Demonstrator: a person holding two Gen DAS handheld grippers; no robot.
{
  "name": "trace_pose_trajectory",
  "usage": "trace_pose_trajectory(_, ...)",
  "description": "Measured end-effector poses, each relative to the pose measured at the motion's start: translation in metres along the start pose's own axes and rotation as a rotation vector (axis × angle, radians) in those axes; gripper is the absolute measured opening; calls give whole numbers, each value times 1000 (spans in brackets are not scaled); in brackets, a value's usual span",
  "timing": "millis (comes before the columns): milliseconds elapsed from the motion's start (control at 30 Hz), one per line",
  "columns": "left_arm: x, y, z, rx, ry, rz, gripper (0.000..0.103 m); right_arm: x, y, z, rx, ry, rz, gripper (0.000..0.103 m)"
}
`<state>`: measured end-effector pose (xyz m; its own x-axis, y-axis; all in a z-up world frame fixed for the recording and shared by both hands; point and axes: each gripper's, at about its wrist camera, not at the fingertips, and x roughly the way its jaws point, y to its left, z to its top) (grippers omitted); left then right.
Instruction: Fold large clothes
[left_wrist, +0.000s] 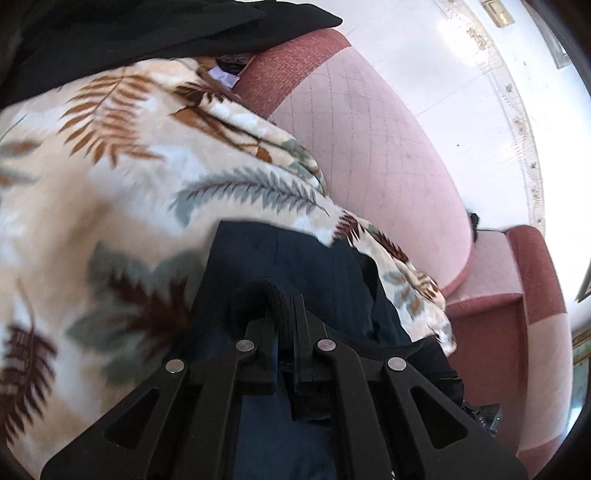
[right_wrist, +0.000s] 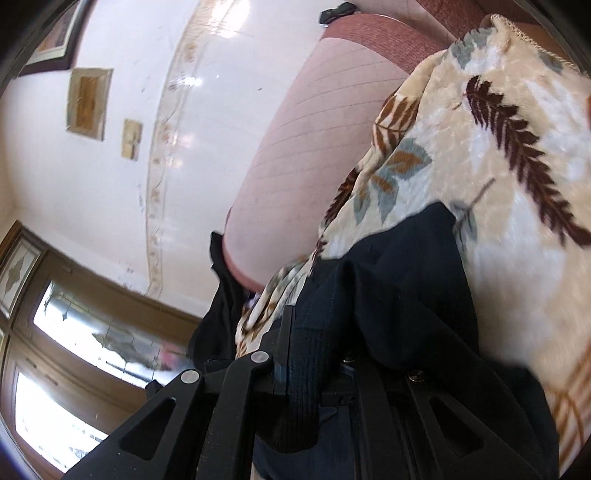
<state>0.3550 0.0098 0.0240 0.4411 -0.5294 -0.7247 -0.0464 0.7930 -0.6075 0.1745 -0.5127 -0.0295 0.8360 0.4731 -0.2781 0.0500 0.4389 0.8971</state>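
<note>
Gripping a dark navy garment by its ribbed edge, the left tool and right tool were each clamped shut, cloth draped ahead over a leaf-print blanket. Step judged: lifting for the fold; next, spreading it flat.

Right gripper: jaws clamped on the ribbed hem of a dark navy garment. Garment lies against a cream leaf-print blanket draped over a pink sofa. White tiled floor at left
</note>
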Motion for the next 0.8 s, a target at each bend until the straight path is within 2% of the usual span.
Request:
trace_pose_trajectory(133,35,-4,25,-1,24,35,3,31,-19,18,47,-8,-36,6)
trace_pose_trajectory(233,66,-3,36,12,36,91,3,50,-37,26,86,-11,-69,6)
trace_pose_trajectory(333,96,7,44,-22,96,145,3,69,-61,30,165,38,-102,8)
trace_pose_trajectory(400,99,17,49,-93,128,95,3,68,-73,33,244,51,-73,8)
trace_pose_trajectory(467,92,25,53,-145,140,15,4,57,-68,36,240,43,-35,13)
trace_pose_trajectory(533,70,29,62,-161,120,-65,5,37,-58,38,192,-2,-9,35)
trace_pose_trajectory(567,60,31,66,-166,100,-85,8,23,-53,39,174,-45,12,43)
trace_pose_trajectory(600,47,35,69,-167,72,-100,10,12,-51,40,162,-80,14,55)
trace_pose_trajectory(633,40,36,72,-161,61,-100,17,2,-49,41,145,-110,-1,59)
trace_pose_trajectory(667,30,38,71,-141,53,-92,25,-4,-47,42,122,-124,-40,59)
trace_pose_trajectory(733,23,38,63,-75,65,-61,33,-5,-44,43,76,-96,-155,60)
trace_pose_trajectory(800,28,37,48,1,110,-23,41,6,-39,41,17,-46,-263,60)
